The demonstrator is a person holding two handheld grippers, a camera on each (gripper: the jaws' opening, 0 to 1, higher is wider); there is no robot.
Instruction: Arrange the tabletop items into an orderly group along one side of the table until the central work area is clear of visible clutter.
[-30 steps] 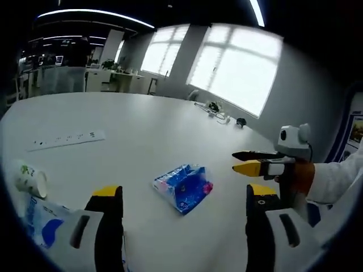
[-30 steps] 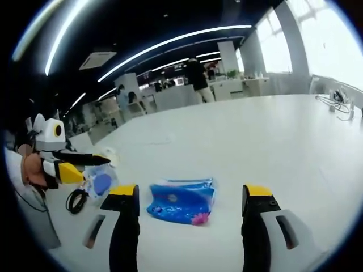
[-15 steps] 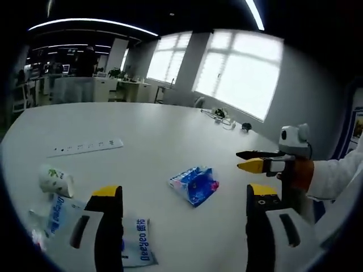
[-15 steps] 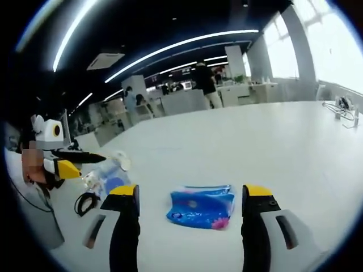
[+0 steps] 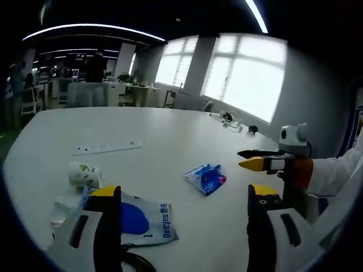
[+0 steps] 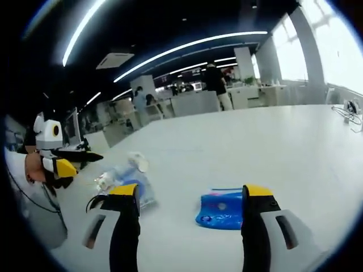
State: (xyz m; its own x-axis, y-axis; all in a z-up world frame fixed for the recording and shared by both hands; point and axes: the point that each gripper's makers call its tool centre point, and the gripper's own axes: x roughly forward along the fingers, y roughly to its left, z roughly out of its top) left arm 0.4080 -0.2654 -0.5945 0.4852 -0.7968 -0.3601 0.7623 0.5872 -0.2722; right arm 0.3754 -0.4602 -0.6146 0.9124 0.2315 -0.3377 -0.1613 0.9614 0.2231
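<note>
Both cameras have pulled back from the white table (image 5: 170, 136). The small blue plastic packet (image 5: 205, 178) looks farther away than a second ago (it has not been touched). A flat blue-and-white pouch (image 5: 139, 220) has come fully into the left gripper view.

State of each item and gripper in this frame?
left gripper: open, empty.
right gripper: open, empty.
blue tissue pack: flat on table, untouched.
paper cup: tipped on its side.
blue-and-white pouch: lying flat.
power strip: flat on table.
</note>
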